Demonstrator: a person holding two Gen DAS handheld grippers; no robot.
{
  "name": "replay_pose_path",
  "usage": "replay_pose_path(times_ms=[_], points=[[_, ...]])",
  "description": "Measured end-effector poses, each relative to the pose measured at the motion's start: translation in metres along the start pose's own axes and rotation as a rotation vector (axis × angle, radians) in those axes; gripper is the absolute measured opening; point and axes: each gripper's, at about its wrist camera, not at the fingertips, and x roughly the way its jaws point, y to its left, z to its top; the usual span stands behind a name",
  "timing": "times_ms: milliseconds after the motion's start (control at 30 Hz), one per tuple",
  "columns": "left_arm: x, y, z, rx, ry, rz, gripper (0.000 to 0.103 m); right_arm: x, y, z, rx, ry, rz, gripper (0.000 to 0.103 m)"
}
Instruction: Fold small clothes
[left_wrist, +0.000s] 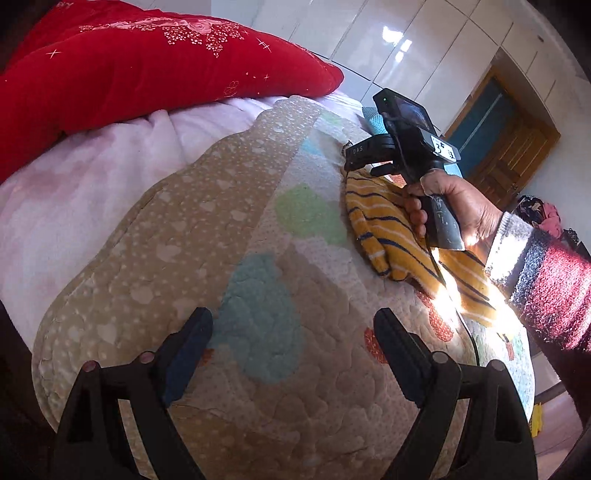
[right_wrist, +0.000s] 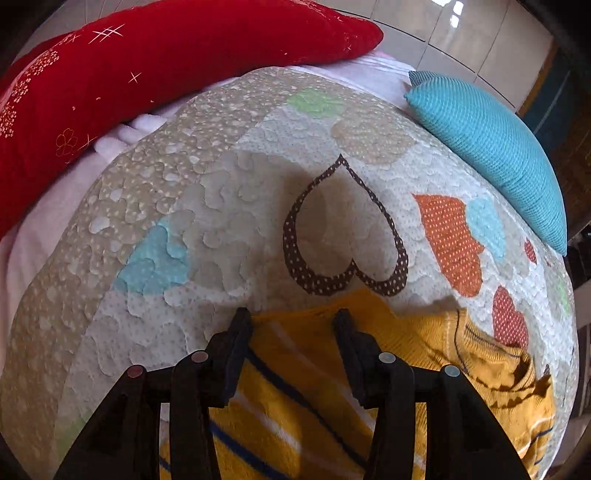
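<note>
Clearly the sweater (right_wrist: 369, 369), yellow with dark and white stripes, lies crumpled on the quilt (right_wrist: 229, 206), at about six o'clock in the right wrist view and three o'clock in the left wrist view. Over it hovers the right gripper (right_wrist: 293, 321), fingers parted with nothing between them, tips above the cloth's far edge; whether they touch it I cannot tell. At six o'clock in its own view, the left gripper (left_wrist: 293, 321) is well apart from the sweater, spread wide above bare quilt and holding nothing. A blue cushion (right_wrist: 491, 147) sits at two o'clock on the quilt, a red pillow (right_wrist: 166, 59) at eleven. My worry is the pinch: closing low could catch quilt along with knit, or only one layer, dragging the bunch and leaving a skewed fold.
</note>
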Motion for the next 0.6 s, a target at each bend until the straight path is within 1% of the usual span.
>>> replay_pose_path(times_ms=[33, 67, 133, 200, 267, 333, 367, 400, 467, 500, 533, 600], points=[[-0.001, 0.000, 0.001, -0.005, -0.001, -0.007, 0.088, -0.005, 0.000, 0.001, -0.010, -0.001, 0.000, 0.054], [-0.004, 0.001, 0.002, -0.012, -0.004, -0.015, 0.088, -0.016, -0.001, 0.000, -0.014, -0.027, 0.017, 0.054], [-0.009, 0.004, 0.003, -0.022, -0.013, -0.019, 0.088, -0.049, -0.003, -0.014, -0.023, -0.087, 0.101, 0.054], [-0.013, 0.009, 0.004, -0.040, -0.018, -0.024, 0.088, -0.082, 0.003, -0.039, -0.085, -0.113, 0.185, 0.054], [-0.017, 0.015, 0.004, -0.058, -0.018, -0.020, 0.088, -0.109, 0.016, -0.072, -0.192, -0.119, 0.243, 0.054], [-0.018, 0.019, 0.004, -0.073, -0.019, 0.000, 0.088, -0.129, 0.032, -0.107, -0.290, -0.121, 0.282, 0.049], [-0.019, 0.022, 0.003, -0.082, -0.017, 0.006, 0.088, -0.134, 0.040, -0.124, -0.326, -0.121, 0.297, 0.041], [-0.020, 0.024, 0.003, -0.095, -0.015, 0.006, 0.088, -0.137, 0.048, -0.137, -0.356, -0.120, 0.309, 0.037], [-0.022, 0.025, 0.001, -0.112, -0.012, 0.002, 0.088, -0.133, 0.062, -0.158, -0.404, -0.121, 0.294, 0.036], [-0.024, 0.025, 0.000, -0.112, -0.012, 0.001, 0.088, -0.126, 0.068, -0.164, -0.417, -0.109, 0.276, 0.031], [-0.025, 0.024, -0.001, -0.108, -0.011, 0.004, 0.088, -0.116, 0.071, -0.169, -0.418, -0.092, 0.261, 0.028], [-0.028, 0.023, -0.004, -0.100, -0.010, 0.005, 0.088, -0.099, 0.073, -0.175, -0.413, -0.084, 0.213, 0.026]])
